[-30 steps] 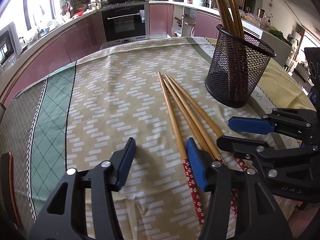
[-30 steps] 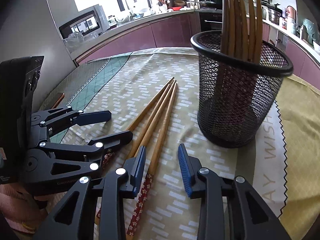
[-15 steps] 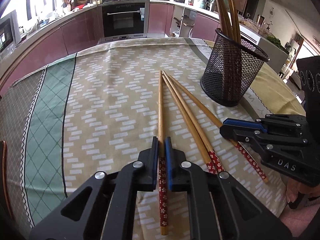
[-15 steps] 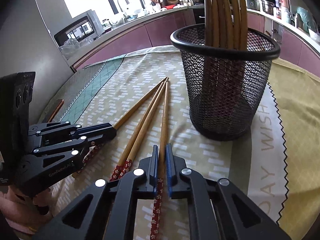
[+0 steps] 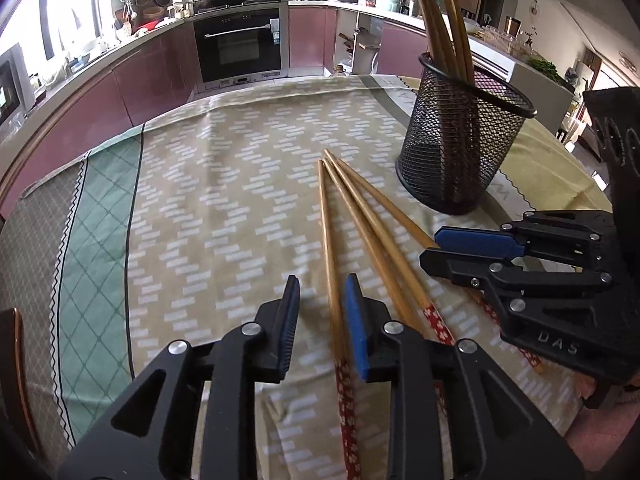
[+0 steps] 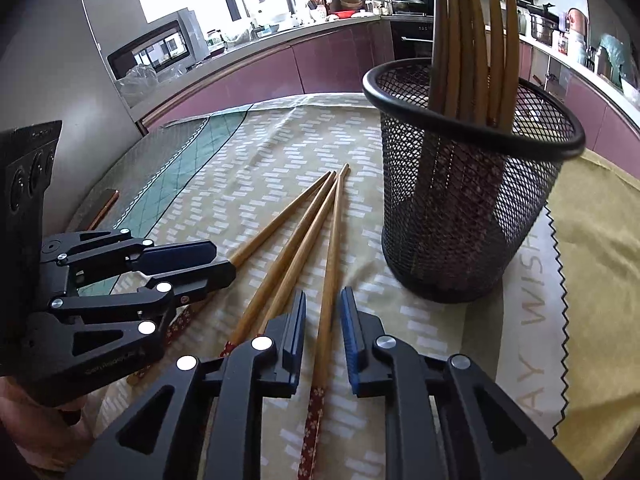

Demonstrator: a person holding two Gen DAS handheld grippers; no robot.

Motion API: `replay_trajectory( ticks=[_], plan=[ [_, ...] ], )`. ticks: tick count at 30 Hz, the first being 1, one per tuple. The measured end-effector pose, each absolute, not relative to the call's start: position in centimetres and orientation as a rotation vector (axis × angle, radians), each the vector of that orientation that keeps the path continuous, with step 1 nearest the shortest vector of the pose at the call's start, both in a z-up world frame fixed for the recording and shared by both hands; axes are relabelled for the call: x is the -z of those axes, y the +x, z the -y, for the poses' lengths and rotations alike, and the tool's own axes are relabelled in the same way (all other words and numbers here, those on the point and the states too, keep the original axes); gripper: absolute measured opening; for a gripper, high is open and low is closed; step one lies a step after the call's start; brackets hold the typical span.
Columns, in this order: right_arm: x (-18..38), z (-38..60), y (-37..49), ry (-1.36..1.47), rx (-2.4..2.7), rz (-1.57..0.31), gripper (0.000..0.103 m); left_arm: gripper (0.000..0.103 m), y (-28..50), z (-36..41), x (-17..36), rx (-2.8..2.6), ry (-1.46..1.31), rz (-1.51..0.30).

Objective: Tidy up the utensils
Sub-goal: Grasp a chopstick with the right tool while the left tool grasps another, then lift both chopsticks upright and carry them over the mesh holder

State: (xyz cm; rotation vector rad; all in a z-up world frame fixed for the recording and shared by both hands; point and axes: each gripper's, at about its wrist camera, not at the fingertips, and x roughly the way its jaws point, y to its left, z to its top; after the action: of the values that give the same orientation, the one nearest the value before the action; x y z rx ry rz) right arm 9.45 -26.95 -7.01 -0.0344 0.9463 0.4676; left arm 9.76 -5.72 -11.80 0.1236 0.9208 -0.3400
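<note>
- Chopsticks are the matter of this task: several are already stood upright in the black mesh holder [image 6: 472, 200], their tips fanned above its rim; an exact count cannot be made through the mesh.
- Four loose chopsticks [image 5: 360, 216] are seen lying flat on the patterned tablecloth [image 5: 200, 200], fanned from a near-common point just beside the holder, with their red flowered ends toward the grippers.
- The left gripper [image 5: 323, 312] is held low over the cloth with its jaws parting; the leftmost chopstick [image 5: 329, 248] is seen between the pads, close to the blue pad, but is not clamped.
- The right gripper [image 6: 323, 336] is likewise opening; the rightmost chopstick [image 6: 331, 264] is seen lying in the gap between its pads, and no pressure on it is shown.
- Nothing is lifted off the cloth by either gripper.
- The task is judged partly done: one share of the utensils is stowed, and the four on the table are left to be gripped, raised and dropped into the holder.
- A fresh closing of the pads on a stick is judged to be needed before any lift.
</note>
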Motion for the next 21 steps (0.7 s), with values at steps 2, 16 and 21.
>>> replay_trajectory(
  ticks=[2,16,21],
  plan=[
    [7.1,26.9,9.7,-0.037,-0.466,-0.941,0.016,0.024,10.1,6.0,12.0,0.337,0.138,-0.917],
    [7.0,28.2,10.0,0.040,-0.456,-0.933,0.006,0.008,10.5,6.3,11.8,0.339,0.089,-0.912],
    [6.5,28.7,9.6,0.062,-0.470,-0.922,0.006,0.007,10.2,5.9,11.4,0.339,0.072,-0.901]
  ],
)
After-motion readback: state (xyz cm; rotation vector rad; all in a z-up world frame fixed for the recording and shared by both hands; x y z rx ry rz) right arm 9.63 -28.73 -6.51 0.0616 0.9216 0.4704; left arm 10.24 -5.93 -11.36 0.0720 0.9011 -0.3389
